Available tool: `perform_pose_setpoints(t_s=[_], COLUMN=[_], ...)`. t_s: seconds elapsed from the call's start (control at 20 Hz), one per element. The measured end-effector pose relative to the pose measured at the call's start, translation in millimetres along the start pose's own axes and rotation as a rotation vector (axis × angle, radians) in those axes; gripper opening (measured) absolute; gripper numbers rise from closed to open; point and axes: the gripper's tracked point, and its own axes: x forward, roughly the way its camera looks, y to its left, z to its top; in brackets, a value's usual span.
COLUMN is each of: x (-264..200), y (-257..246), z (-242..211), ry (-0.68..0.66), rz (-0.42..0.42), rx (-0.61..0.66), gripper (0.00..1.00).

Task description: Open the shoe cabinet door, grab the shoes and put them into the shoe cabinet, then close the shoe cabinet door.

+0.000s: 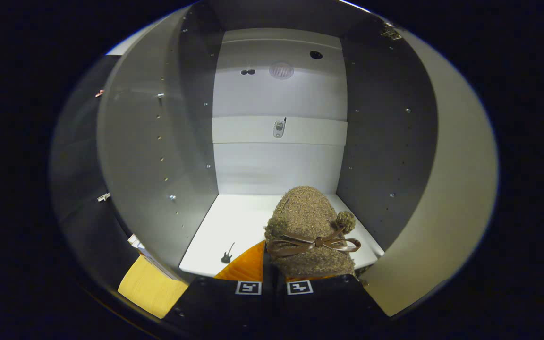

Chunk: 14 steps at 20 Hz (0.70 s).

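The shoe cabinet (158, 156) stands open and fills the middle of the frame, its grey side walls curving up to left and right and its pale back panel straight ahead. On its white shelf (225, 226), lower centre, sits a fuzzy brown shoe (307, 222) with a dark brown bow (317, 243) across its top (a small pompom sits beside the bow, to the right). The shoe's heel end lies right at the gripper (274, 283), whose fingers are drawn close together at the bottom centre; whether both press on the shoe I cannot tell. A tiny guitar sticker (226, 253) marks the shelf left of the shoe, and a phone sticker (279, 128) sits on the back panel, upper centre. The cabinet door (446, 189) curves along the right.
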Motion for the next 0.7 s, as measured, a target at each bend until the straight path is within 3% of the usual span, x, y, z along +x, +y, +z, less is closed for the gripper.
perform_pose_setpoints(t_s=[0.7], x=[144], y=[-11], z=[4], ry=[0.112], rz=[-0.003], rx=[0.038], gripper=[0.05])
